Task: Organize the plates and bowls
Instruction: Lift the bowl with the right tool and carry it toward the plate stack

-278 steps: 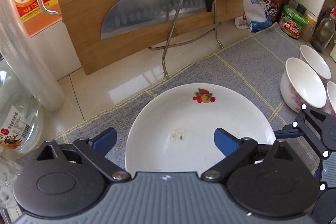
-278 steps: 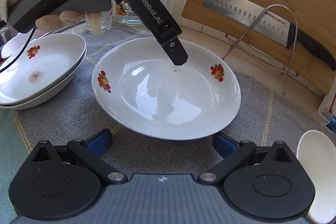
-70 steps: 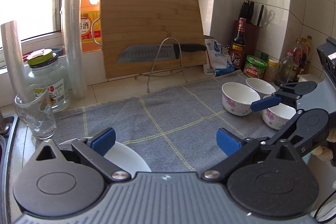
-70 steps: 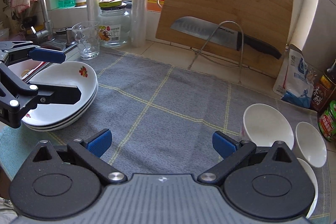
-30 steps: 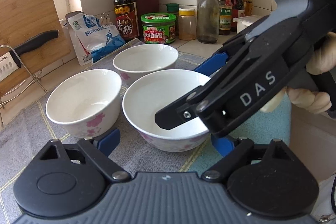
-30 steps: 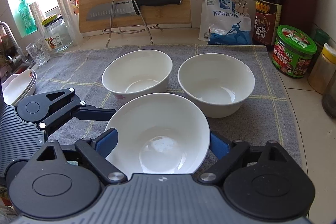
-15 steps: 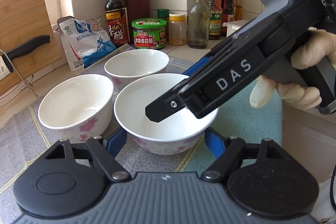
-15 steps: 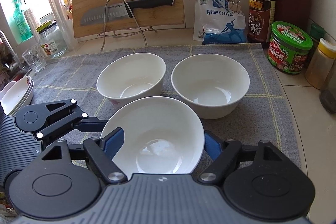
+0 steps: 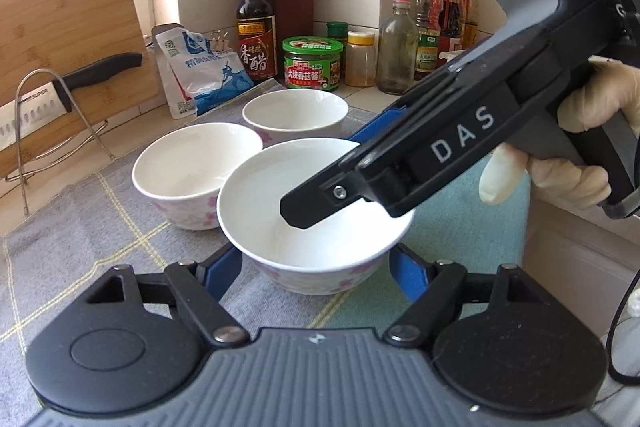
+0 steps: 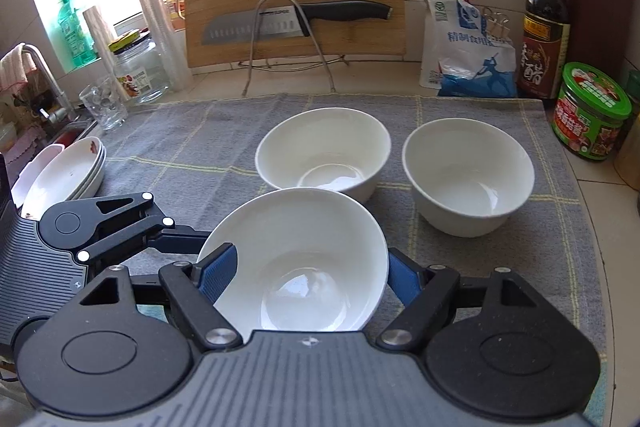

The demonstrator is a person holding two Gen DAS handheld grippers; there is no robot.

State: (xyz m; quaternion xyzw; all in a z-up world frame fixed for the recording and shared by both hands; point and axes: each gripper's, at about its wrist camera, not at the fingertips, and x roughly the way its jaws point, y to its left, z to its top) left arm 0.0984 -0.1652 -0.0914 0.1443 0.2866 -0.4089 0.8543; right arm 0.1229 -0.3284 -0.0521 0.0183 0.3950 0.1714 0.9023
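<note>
Now both hand-held grippers are closing in on one target: the near bowl [image 9: 316,215], nearest of three on the grey cloth [image 10: 208,131] covering the tabletop.

Left hand-held gripper [image 9: 316,269]: blue pads are sitting against the bowl's opposite flanks, jaws having just been closing, bowl between them. Gripping the bowl, by the look of it.

Right hand-held gripper [image 10: 308,277]: coming at the same bowl from the other side; its pads are likewise bracketing the rim left and right, jaws just been closing, apparently clamped on it. In the left wrist view one of its fingers is reaching over the rim into the bowl.

Key relation: the bowl is lying directly ahead of each gripper, centred between the fingers, both hands equally near. No long axis, being round.

Middle bowl [image 10: 324,151] is standing just beyond the held one, almost touching; far bowl [image 10: 468,175] is beside it, apart. Likely next: nesting the held bowl into the middle one, a short carry away from the right hand.

Plate stack [image 10: 68,175] is resting at the cloth's left edge, well apart.
</note>
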